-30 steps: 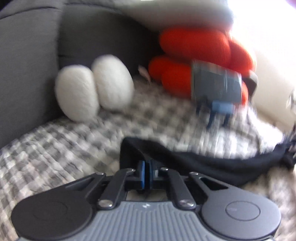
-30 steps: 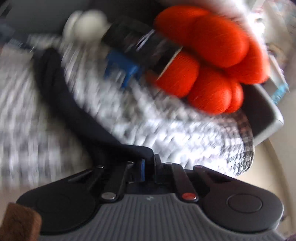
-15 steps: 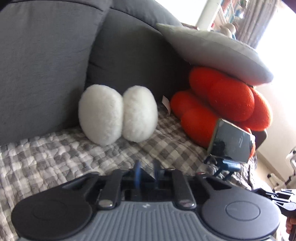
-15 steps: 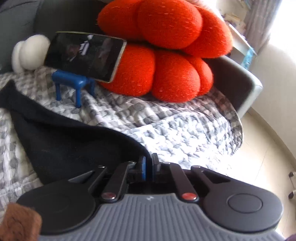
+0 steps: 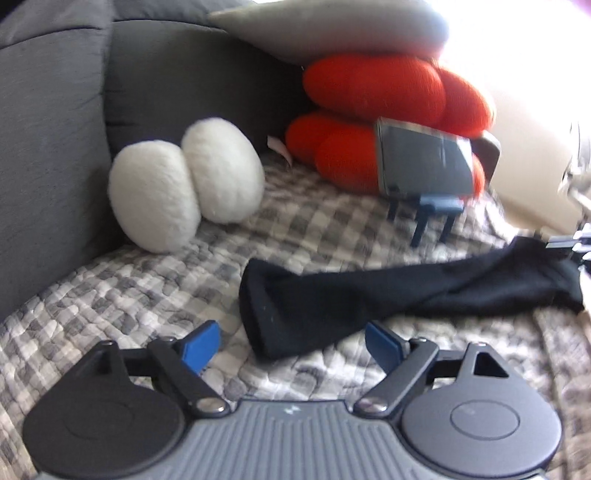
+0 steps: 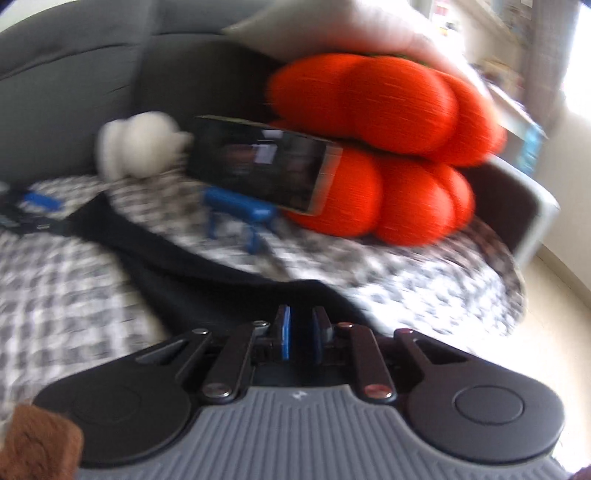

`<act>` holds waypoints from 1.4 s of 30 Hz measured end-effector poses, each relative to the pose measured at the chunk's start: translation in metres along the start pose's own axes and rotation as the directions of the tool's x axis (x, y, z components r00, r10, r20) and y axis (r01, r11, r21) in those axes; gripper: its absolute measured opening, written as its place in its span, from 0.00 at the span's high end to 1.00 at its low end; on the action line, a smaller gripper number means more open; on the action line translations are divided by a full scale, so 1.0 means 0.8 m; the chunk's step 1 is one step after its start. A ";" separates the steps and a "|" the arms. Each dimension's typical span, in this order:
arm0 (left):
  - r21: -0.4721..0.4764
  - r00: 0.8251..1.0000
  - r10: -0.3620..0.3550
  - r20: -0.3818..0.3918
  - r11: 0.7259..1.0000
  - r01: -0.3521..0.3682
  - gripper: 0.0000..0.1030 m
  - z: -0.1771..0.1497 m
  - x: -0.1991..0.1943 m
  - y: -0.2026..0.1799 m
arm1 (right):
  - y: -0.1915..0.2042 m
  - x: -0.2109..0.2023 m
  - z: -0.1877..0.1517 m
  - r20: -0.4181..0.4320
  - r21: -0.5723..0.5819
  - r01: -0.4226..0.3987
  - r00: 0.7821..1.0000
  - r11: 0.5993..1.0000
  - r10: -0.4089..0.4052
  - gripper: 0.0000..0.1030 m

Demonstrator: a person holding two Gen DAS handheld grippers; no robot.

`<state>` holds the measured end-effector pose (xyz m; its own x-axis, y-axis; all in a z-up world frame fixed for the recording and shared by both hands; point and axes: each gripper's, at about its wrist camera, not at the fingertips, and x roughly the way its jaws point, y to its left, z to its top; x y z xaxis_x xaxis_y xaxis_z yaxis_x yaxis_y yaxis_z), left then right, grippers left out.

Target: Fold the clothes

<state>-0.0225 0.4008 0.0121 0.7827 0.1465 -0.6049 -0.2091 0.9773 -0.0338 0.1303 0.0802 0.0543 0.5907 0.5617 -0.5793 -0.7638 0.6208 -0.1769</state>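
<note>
A black garment (image 5: 369, 295) lies stretched in a long band across the grey checked quilt (image 5: 129, 295). My left gripper (image 5: 291, 345) is open wide just above the quilt, and the garment's near left end rests between its blue pads (image 5: 201, 345) without being pinched. In the right wrist view the same black garment (image 6: 192, 280) runs up to my right gripper (image 6: 302, 332), whose jaws stand narrow with dark cloth between them. The right gripper (image 5: 569, 243) shows at the far right edge of the left wrist view, at the garment's other end.
A white plush cushion (image 5: 184, 184) leans on the grey sofa back (image 5: 48, 147). Orange knot cushions (image 6: 388, 147) sit under a pale pillow (image 5: 332, 29). A phone (image 6: 258, 173) rests on a small blue stand (image 6: 236, 210). The sofa edge and floor (image 6: 554, 295) are on the right.
My left gripper has opened and let go of the garment's end, which now lies on the quilt. The right gripper keeps its corner, with its jaws slightly wider.
</note>
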 end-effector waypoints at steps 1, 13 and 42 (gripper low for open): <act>0.033 1.000 0.013 0.000 0.999 -0.013 0.16 -0.002 0.002 -0.005 | 0.011 0.000 0.001 0.001 -0.038 -0.021 1.000 0.999 0.021 0.82; 0.365 0.992 0.129 0.011 0.923 -0.124 0.97 0.017 0.030 -0.046 | 0.075 0.041 -0.008 -0.066 -0.160 -0.085 0.995 0.983 0.076 0.87; -0.344 0.996 0.018 -0.092 0.938 -0.049 0.41 0.023 -0.020 0.041 | 0.015 0.006 -0.019 -0.046 0.047 -0.132 0.990 0.990 0.135 0.62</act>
<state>-0.0309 0.4332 0.0352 0.7218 0.1497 -0.6758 -0.4360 0.8566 -0.2760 0.1197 0.0823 0.0377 0.4699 0.6145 -0.6337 -0.8221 0.5661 -0.0606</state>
